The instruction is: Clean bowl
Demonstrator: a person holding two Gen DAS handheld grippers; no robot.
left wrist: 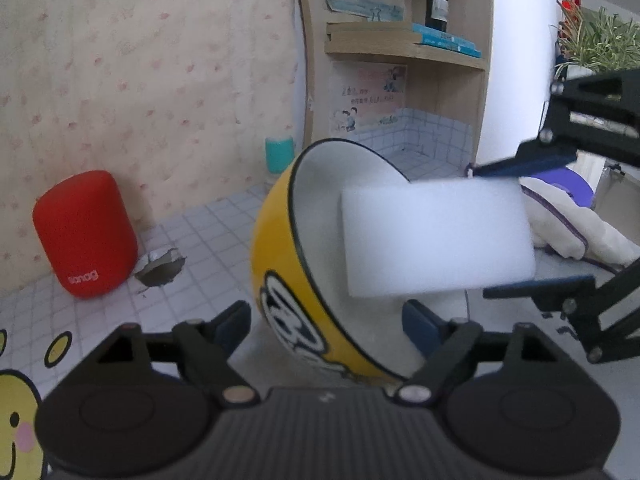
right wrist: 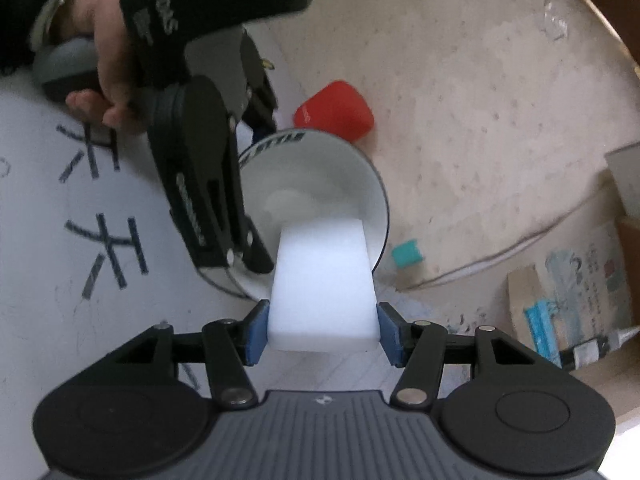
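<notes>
A yellow bowl (left wrist: 288, 280) with a white inside (right wrist: 320, 172) is tipped on its side over the tiled tabletop, its mouth facing my right gripper. My left gripper (left wrist: 328, 320) straddles the bowl's lower wall, one finger outside and one inside. The outer pad (left wrist: 236, 320) stands just clear of the wall, so this gripper is open. It also shows from the side as the left gripper (right wrist: 264, 192). My right gripper (right wrist: 322, 328) is shut on a white sponge block (right wrist: 324, 280). The sponge (left wrist: 436, 236) hangs at the bowl's mouth, held by the right gripper (left wrist: 480, 232). Whether it touches the bowl is unclear.
A red speaker (left wrist: 84, 236) and a teal cup (left wrist: 279, 156) stand by the wall. A tear (left wrist: 160, 268) marks the tile covering. A wooden shelf (left wrist: 400, 52) holds books and a dark bottle (left wrist: 436, 0). White cloth (left wrist: 572, 224) lies right. A person's hand (right wrist: 108, 60) holds the left gripper.
</notes>
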